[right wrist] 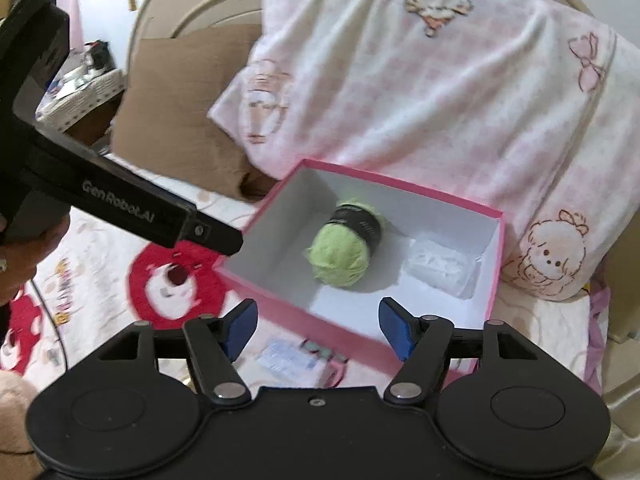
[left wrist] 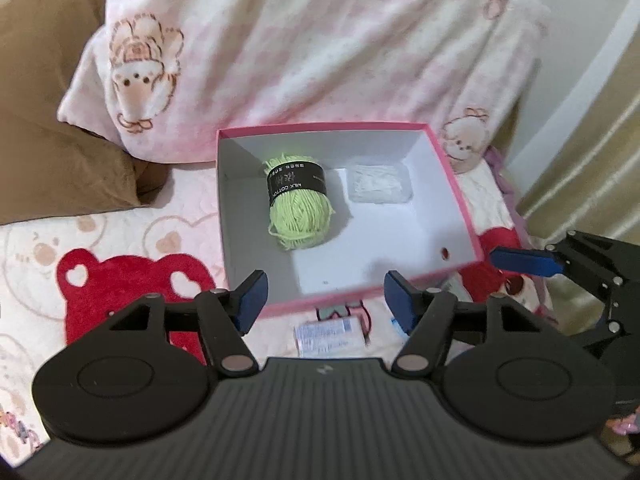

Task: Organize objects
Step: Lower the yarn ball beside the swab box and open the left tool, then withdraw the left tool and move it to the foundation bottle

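Observation:
A pink box (left wrist: 460,196) with a white inside lies on the bed. In it rest a green yarn ball (left wrist: 298,204) with a black band and a clear packet of white thread (left wrist: 378,186). The same pink box (right wrist: 280,312), yarn ball (right wrist: 342,252) and packet (right wrist: 438,266) show in the right wrist view. My left gripper (left wrist: 322,304) hovers above the box's near edge, open and empty. My right gripper (right wrist: 318,330) is open and empty too, over the box's near wall. A small blue-white packet (left wrist: 330,332) lies on the bedspread in front of the box.
A pink cartoon-print blanket (left wrist: 320,48) is heaped behind the box, with a brown pillow (left wrist: 52,120) to its left. The bedspread (left wrist: 132,276) has red bear prints. The right gripper's blue finger (left wrist: 524,260) shows at the right edge; the left tool's body (right wrist: 120,200) crosses the right wrist view.

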The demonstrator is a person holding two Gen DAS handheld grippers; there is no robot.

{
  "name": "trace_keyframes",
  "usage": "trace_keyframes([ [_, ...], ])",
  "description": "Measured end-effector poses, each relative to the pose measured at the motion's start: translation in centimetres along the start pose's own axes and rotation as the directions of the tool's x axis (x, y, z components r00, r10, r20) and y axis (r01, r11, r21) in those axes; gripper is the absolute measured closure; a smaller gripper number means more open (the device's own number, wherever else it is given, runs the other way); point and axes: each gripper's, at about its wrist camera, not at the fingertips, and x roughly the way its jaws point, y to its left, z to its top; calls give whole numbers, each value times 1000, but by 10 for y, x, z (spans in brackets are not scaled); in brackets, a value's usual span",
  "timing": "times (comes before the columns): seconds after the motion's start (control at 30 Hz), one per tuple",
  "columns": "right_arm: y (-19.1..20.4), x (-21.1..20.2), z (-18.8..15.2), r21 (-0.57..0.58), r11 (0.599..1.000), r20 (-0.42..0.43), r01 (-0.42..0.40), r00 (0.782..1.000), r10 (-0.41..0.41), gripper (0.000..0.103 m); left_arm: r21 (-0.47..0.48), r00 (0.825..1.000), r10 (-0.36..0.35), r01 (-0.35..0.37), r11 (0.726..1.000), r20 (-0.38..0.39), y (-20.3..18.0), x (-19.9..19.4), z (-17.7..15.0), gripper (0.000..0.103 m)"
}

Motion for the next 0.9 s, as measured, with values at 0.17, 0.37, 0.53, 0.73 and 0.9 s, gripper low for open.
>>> trace_keyframes([
  [0.17,23,-30,-6,-22,999,-16,-43,999,42,25,38,999,-4,3,999,35,-4,-51,-21,28],
  [0.37,48,-40,-24,-18,995,-44,-101,994,100,25,50,999,16,-17,999,35,-4,-61,-57,25],
  [0.53,73,-37,-38,-44,988,-79,-148,986,144,25,57,1000,-1,1,998,6,0,-51,-88,25],
  [0.73,94,-25,-47,-84,977,-131,-194,975,182,24,72,999,33,-36,997,34,7,-43,-111,25],
  [0.9,98,-6,-51,-70,969,-159,-237,962,224,17,28,1000,4,-5,1000,28,22,-28,-122,25],
])
